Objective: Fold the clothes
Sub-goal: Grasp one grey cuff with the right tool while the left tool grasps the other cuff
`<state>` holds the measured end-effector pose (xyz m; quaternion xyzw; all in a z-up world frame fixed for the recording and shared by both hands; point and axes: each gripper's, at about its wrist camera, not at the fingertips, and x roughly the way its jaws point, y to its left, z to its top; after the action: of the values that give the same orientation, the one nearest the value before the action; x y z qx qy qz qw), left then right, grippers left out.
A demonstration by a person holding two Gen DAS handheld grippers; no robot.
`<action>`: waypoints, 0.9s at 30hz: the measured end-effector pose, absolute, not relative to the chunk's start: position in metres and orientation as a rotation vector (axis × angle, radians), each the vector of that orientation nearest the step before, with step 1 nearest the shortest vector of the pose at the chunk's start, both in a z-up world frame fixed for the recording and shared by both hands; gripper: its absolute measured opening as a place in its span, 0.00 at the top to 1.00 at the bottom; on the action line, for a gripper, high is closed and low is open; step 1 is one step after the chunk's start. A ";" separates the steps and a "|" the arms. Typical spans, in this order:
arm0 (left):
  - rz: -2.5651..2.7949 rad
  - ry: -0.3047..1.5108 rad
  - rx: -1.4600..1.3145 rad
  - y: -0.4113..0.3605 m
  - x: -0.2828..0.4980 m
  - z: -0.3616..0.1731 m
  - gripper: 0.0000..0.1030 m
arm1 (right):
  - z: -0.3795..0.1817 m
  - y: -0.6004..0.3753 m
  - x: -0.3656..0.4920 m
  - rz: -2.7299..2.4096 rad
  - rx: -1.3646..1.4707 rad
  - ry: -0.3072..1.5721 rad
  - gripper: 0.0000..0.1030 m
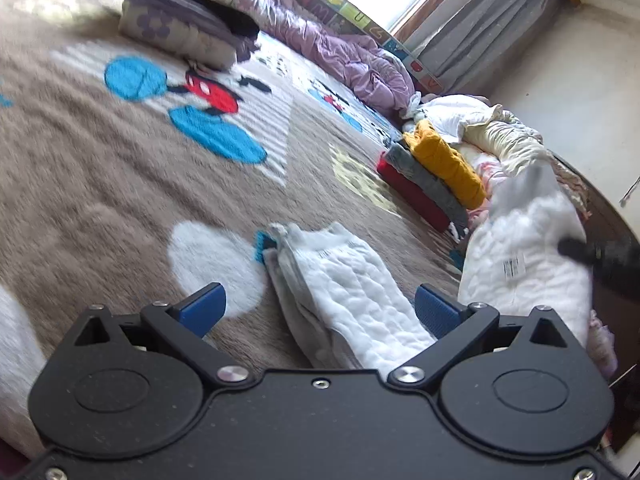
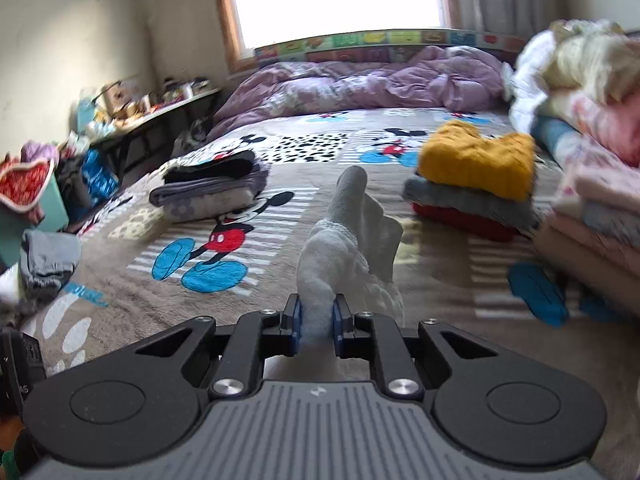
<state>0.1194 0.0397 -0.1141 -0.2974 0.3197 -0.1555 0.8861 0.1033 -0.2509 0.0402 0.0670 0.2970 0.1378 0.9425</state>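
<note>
A white quilted garment (image 1: pixel 352 292) with grey lining lies on the Mickey Mouse blanket (image 1: pixel 100 168). One leg runs between my left gripper's (image 1: pixel 320 308) wide-open blue pads. Its other part (image 1: pixel 528 256) is lifted at the right, held by my right gripper's dark finger (image 1: pixel 580 252). In the right wrist view my right gripper (image 2: pixel 316 316) is shut on the white garment (image 2: pixel 344 240), which bunches up in front of the pads above the blanket (image 2: pixel 120 300).
A folded stack of yellow, grey and red clothes (image 2: pixel 476 184) sits right of centre. A folded grey and black stack (image 2: pixel 212 188) sits at the left. An unfolded pile (image 2: pixel 592 120) lies at the right edge. A purple duvet (image 2: pixel 360 80) lies under the window.
</note>
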 end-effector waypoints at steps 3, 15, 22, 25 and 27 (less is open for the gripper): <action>-0.341 0.685 -0.672 0.041 0.121 -0.118 0.02 | 0.031 -0.269 0.090 0.258 0.208 0.599 0.83; -0.373 0.789 -0.805 0.039 0.145 -0.128 0.23 | -0.003 -0.323 0.054 0.179 0.413 0.590 0.83; -0.345 0.825 -0.815 0.033 0.162 -0.129 0.30 | -0.015 -0.341 0.041 0.150 0.490 0.574 0.83; -0.337 0.836 -0.787 0.028 0.165 -0.128 0.61 | -0.017 -0.345 0.043 0.143 0.516 0.566 0.83; -0.334 0.840 -0.771 0.026 0.167 -0.128 0.74 | -0.017 -0.347 0.046 0.144 0.531 0.560 0.83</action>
<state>0.1668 0.0257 -0.1277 -0.3633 0.3958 -0.1574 0.8286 0.0456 -0.3465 -0.0172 0.2589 0.2729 0.0700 0.9239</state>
